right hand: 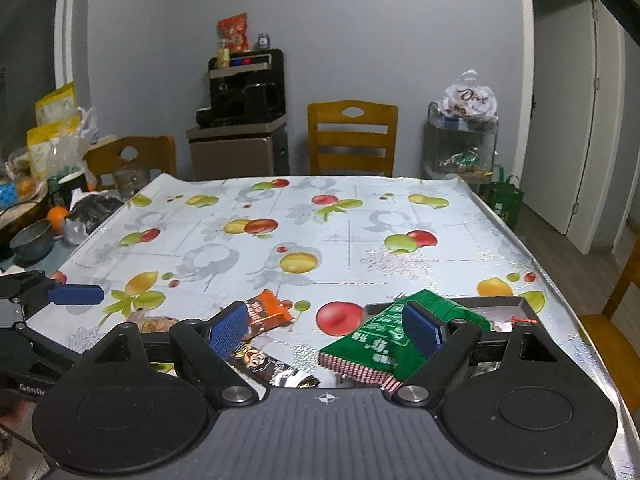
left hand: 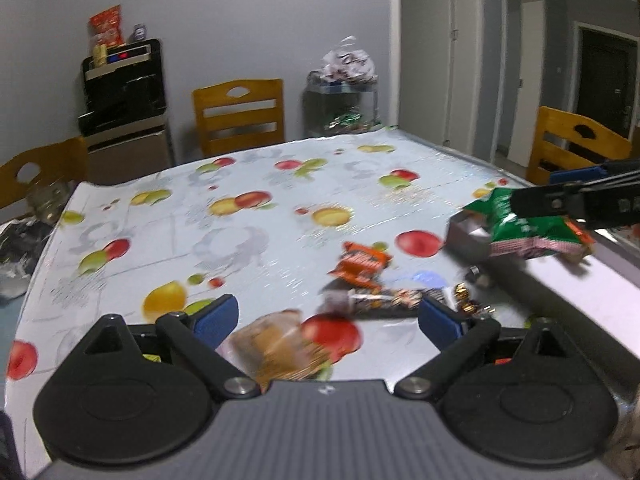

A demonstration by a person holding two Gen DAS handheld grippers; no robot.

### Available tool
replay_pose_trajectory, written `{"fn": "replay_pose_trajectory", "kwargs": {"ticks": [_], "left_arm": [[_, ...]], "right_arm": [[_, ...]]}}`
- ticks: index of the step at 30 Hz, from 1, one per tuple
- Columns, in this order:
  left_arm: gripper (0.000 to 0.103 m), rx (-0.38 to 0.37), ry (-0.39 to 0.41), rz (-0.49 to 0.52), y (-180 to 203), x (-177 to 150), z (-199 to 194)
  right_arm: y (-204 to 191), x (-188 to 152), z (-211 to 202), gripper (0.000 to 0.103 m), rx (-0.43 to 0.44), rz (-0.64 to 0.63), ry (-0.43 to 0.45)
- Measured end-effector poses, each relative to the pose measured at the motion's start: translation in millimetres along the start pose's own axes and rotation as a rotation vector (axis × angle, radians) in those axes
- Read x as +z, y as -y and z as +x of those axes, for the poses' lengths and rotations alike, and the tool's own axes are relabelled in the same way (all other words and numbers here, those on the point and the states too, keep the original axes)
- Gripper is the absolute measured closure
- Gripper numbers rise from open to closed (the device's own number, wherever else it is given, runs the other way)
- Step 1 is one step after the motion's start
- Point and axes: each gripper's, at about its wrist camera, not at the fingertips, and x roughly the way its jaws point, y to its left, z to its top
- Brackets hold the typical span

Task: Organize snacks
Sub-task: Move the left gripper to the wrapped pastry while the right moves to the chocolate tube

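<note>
My left gripper (left hand: 328, 318) is open above a clear-wrapped bread bun (left hand: 276, 346), with a dark chocolate bar (left hand: 384, 300) just beyond its fingertips. An orange snack packet (left hand: 362, 266) lies further out. My right gripper (right hand: 326, 326) is open; a green snack bag (right hand: 384, 340) hangs against its right finger (right hand: 420, 330), over the edge of a grey tray (right hand: 496, 304). The same bag (left hand: 520, 224) and tray (left hand: 466, 236) show at the right of the left wrist view. The orange packet (right hand: 268, 308) and chocolate bar (right hand: 272, 368) lie below the right gripper.
The table wears a fruit-print cloth (right hand: 320, 232). Wooden chairs (right hand: 352, 136) stand behind and at the sides. A water dispenser (right hand: 244, 116) and a glass cart (right hand: 462, 140) stand by the wall. Bowls, an orange and bags (right hand: 44, 208) crowd the left edge.
</note>
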Motion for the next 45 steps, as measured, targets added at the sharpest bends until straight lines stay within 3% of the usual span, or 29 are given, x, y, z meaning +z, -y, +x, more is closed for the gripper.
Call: {"fn": "replay_pose_trajectory", "kwargs": {"ticks": [21, 32, 38, 45], "left_arm": [[0.005, 0.058, -0.035, -0.043, -15, -13, 16], [0.005, 0.102, -0.043, -0.038, -19, -10, 53], [0.005, 0.107, -0.035, -0.054, -28, -26, 68], [0.005, 0.06, -0.034, -0.07, -38, -33, 73]], "right_arm": [[-34, -23, 15, 0.018, 0.046, -0.064, -0.082], [-54, -31, 37, 0.017, 0.026, -0.132, -0.112], [-65, -36, 53, 0.017, 0.006, -0.188, -0.144], [-80, -37, 89, 0.017, -0.006, -0.274, -0.181]]}}
